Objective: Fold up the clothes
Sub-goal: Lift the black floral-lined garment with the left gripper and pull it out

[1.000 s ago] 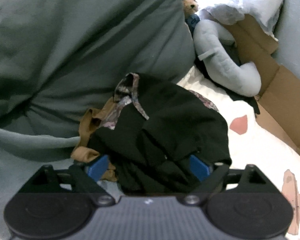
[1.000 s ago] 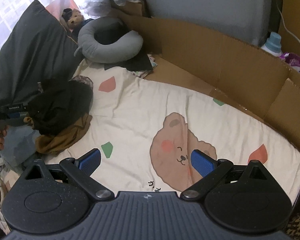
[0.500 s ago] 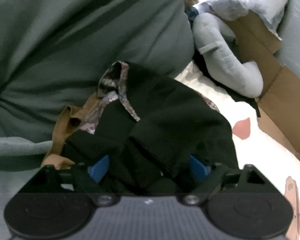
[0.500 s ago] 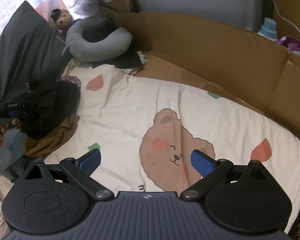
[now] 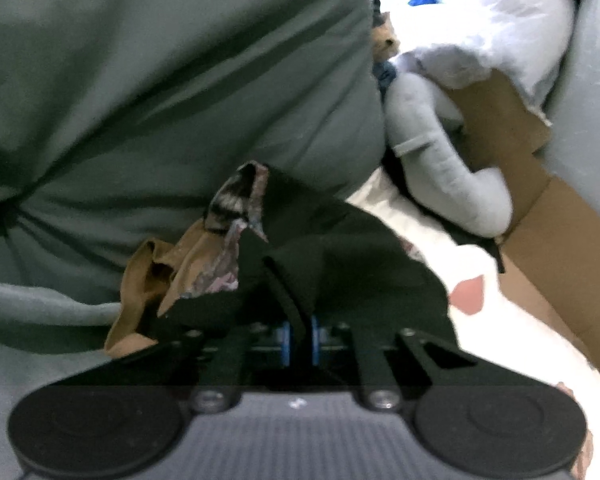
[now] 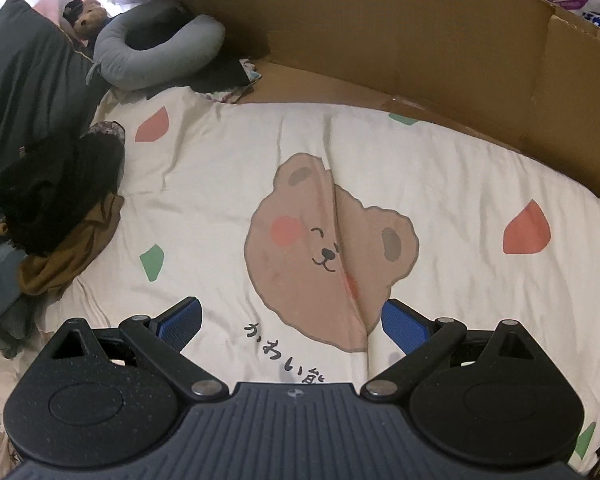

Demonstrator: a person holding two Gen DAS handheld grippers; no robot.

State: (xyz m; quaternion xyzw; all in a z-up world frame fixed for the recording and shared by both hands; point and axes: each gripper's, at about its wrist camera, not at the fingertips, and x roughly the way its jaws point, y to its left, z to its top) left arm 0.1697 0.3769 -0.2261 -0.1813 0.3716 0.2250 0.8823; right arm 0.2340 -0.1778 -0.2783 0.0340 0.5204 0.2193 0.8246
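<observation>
The left gripper [image 5: 299, 339] has just closed its jaws on a fold of the black garment [image 5: 340, 264]. A brown garment [image 5: 148, 280] lies beside it, against a grey-green pillow [image 5: 160, 100].

Bedroom: bear-print bedsheet [image 6: 440, 184], pillow [image 5: 172, 80]

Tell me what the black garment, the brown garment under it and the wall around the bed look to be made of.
Black garment: soft matte fabric, probably knit; it creases and drapes where the left gripper pinches it. Brown garment: thin, limp cloth with a faint sheen, bunched in folds. Wall: plain corrugated cardboard, judging by its flat brown panels, crease lines and cut edges.
</observation>
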